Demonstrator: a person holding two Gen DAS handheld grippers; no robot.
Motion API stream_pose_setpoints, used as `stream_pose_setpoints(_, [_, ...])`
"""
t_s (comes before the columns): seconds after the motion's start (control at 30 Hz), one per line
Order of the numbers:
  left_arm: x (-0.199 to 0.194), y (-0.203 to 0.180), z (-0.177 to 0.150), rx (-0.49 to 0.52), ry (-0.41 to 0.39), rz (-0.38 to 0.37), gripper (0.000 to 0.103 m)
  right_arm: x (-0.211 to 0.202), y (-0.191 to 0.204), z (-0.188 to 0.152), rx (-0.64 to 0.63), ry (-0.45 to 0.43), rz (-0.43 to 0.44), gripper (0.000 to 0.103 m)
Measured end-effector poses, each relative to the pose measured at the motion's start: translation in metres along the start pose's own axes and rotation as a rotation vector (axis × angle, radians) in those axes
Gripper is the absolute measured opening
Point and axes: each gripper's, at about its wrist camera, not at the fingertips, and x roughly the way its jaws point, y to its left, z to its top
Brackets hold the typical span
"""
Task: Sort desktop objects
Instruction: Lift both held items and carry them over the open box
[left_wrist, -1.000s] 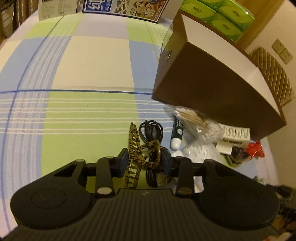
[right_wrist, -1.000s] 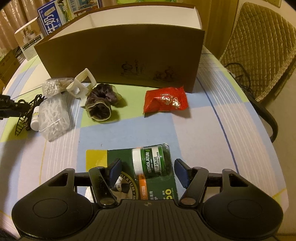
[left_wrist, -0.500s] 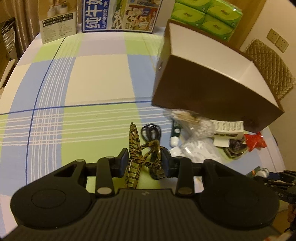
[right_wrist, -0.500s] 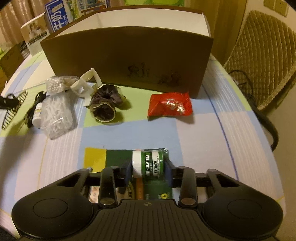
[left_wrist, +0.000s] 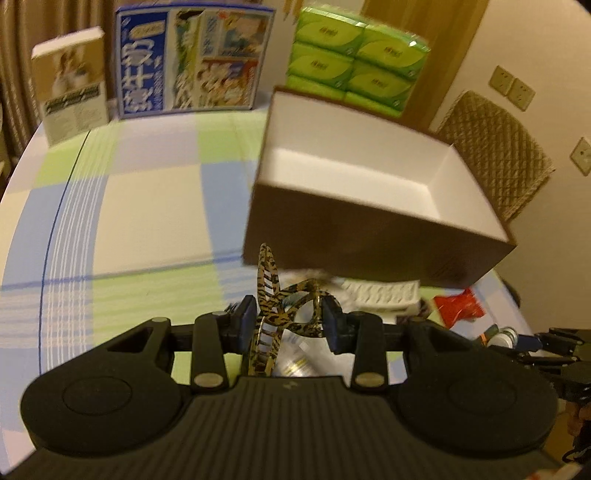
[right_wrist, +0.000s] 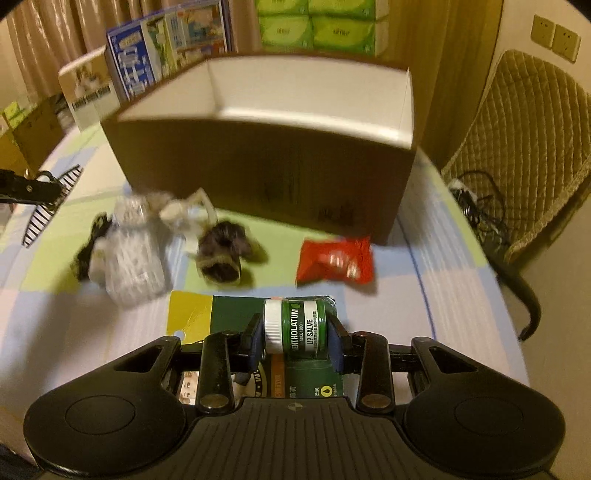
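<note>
My left gripper (left_wrist: 290, 323) is shut on a tiger-striped hair claw (left_wrist: 284, 308), held above the checked tablecloth, in front of the open brown box (left_wrist: 369, 221) with its white inside. My right gripper (right_wrist: 295, 336) is shut on a green lip salve pack (right_wrist: 295, 328), the jar between the pads and its green and yellow card hanging below. The brown box (right_wrist: 258, 166) stands beyond it. At the left edge of the right wrist view the left gripper's tip shows with the hair claw (right_wrist: 48, 206).
In front of the box lie a red snack packet (right_wrist: 334, 260), a dark scrunchie (right_wrist: 225, 254), a clear bag of cotton swabs (right_wrist: 133, 254), a white comb-like clip (left_wrist: 380, 291) and a black cable (right_wrist: 90, 247). Cartons (left_wrist: 192, 59) and green tissue packs (left_wrist: 354, 62) line the far edge. A wicker chair (right_wrist: 524, 147) stands at the right.
My right gripper closed on the lip salve pack and lifted it off the cloth. My left gripper rose with the hair claw, so the box's inside now shows.
</note>
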Motion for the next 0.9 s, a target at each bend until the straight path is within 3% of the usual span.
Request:
stream_pose_setpoints(0.37, [0.02,-0.047,0.058,0.066,-0.095,-0.099,0.032,-0.02,-0.012,0.076,0.025,-0.17,0.066,0.032])
stream_pose_setpoints(0.57, [0.045,-0.073,0.098,0.101,-0.133,-0.142,0.032,-0.015,-0.019,0.127,0.009,-0.272,0.048,0.032])
stream_pose_setpoints(0.9, [0.12,-0.087,0.134,0.146,-0.051,-0.136,0.032,0.043,-0.034,0.18,-0.002,-0.245,-0.038,0.032])
